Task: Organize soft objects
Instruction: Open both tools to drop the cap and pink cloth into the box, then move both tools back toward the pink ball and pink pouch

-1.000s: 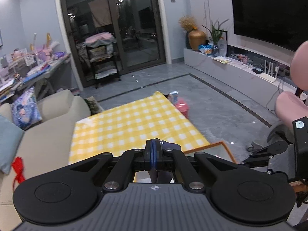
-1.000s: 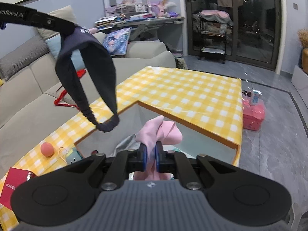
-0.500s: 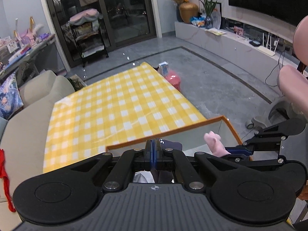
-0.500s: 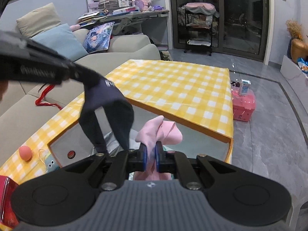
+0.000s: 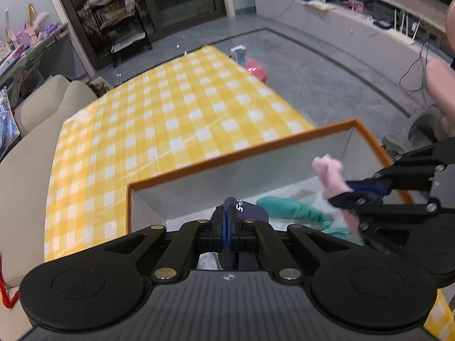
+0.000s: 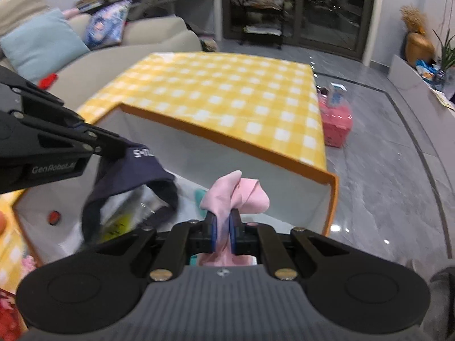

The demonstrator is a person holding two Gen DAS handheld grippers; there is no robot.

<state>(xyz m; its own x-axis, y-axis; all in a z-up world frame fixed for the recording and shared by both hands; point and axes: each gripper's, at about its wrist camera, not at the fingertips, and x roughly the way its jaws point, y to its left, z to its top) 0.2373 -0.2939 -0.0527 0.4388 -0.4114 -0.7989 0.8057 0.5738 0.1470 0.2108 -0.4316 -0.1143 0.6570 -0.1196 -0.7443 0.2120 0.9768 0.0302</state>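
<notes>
orange-rimmed box with teal cloth and red disc inside

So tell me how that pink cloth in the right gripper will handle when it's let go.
Pink cloth looks floppy: it bunches and folds above the right gripper. Probably light, held by one pinch. Likely to drop limp into the orange-rimmed box.

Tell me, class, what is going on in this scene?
A person is sorting soft things with two handheld grippers. The left gripper is shut on a navy fabric piece, the right gripper on a pink cloth. Both hang over an open orange-rimmed box on a yellow checked tablecloth; a teal cloth lies inside.
</notes>
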